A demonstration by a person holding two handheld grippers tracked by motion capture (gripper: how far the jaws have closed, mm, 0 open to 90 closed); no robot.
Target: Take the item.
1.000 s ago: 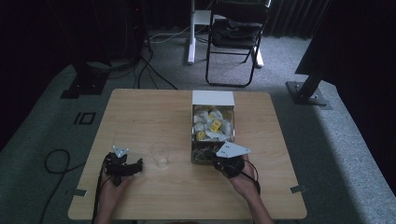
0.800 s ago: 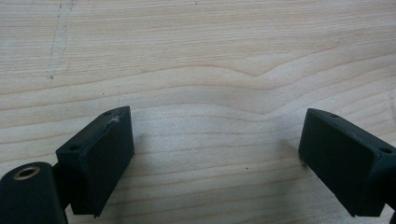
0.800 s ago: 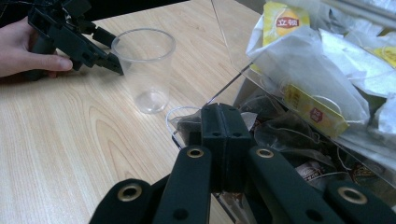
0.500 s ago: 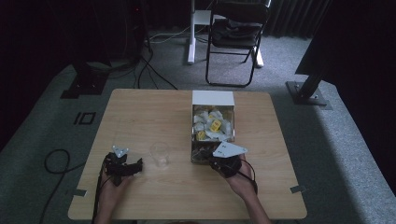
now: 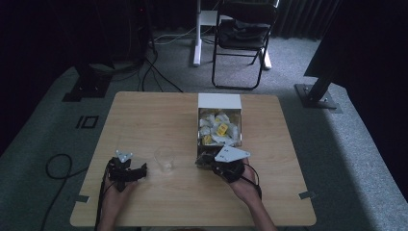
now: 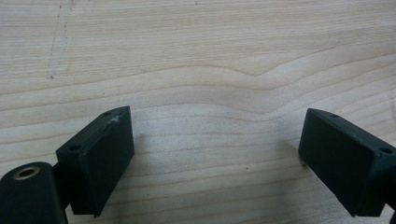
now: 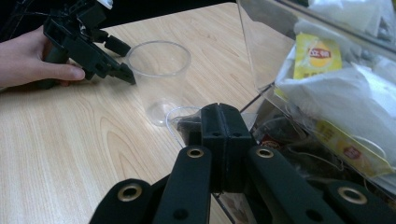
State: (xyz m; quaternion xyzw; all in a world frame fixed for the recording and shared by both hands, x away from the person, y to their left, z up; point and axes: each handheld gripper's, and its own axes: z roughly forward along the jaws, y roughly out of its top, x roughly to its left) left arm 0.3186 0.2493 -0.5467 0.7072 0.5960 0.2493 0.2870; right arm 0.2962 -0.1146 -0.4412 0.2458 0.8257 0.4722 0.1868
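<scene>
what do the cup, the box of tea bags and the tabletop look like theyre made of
The cup looks like thin clear plastic: the wood grain shows through its wall, though glass cannot be ruled out. The box has clear, glossy rigid walls, probably acrylic, with the packets visible behind them. The tabletop looks like pale wood or wood-look laminate, matte with printed-looking grain lines.

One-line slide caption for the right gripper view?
Right tool, jaws closed, beside clear plastic box of tea-bag sachets; empty clear plastic cup beyond.
</scene>
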